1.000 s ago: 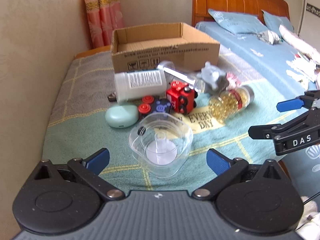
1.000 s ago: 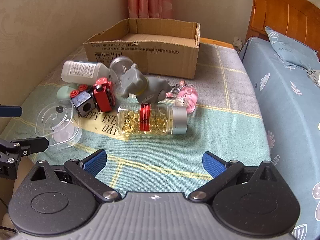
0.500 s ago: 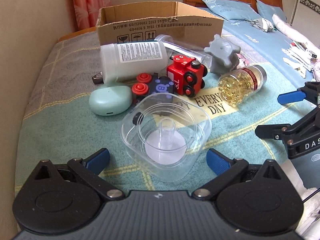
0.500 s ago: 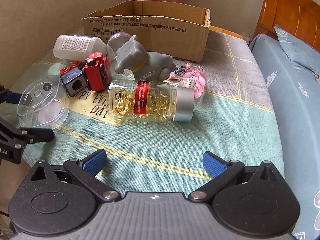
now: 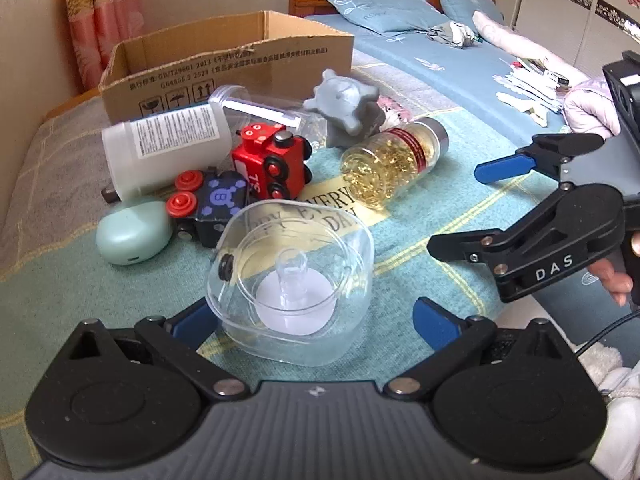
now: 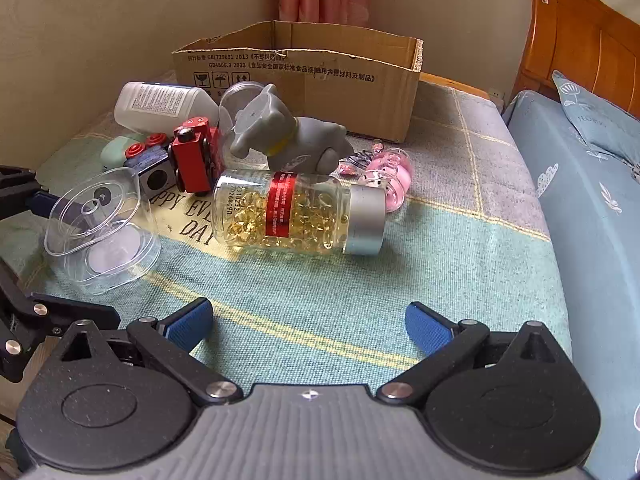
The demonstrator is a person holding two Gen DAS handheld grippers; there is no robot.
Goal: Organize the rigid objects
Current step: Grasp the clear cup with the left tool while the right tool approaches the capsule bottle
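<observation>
L tongs [image 5: 314, 314] are spread wide, nothing gripped; the clear tub [image 5: 294, 286] lies on its side right between the blue pads, mouth toward the camera. Left pad looks to be at or touching the tub wall, right pad a gap off. Prob lined up this way so a squeeze takes the tub across its width.

R tongs [image 6: 308, 326] also wide apart & empty, low over the blanket [image 6: 460, 248]. Straight ahead of them: the pill bottle [image 6: 296, 212], lying crosswise, silver cap to the right. That puts its long axis across the opening, so approach prob needs a turn or a grab at the cap end. In the L view the R tongs [image 5: 476, 204] sit off to the right, near but clear of the tub.

Beyond both tongs is the rest of the heap: red train [image 5: 274, 162], dark block [image 5: 214, 208], green case [image 5: 134, 230], white bottle [image 5: 164, 144], grey toy [image 6: 288, 136], pink trinket [image 6: 388, 176], all bunched & touching. Farthest back is the box [image 6: 296, 76], open-topped, likely the drop spot; can't see anything inside it.

Judgement: sorting is barely begun, since all items are outside the box. Risk: thin tub walls could flex or squirt out.
</observation>
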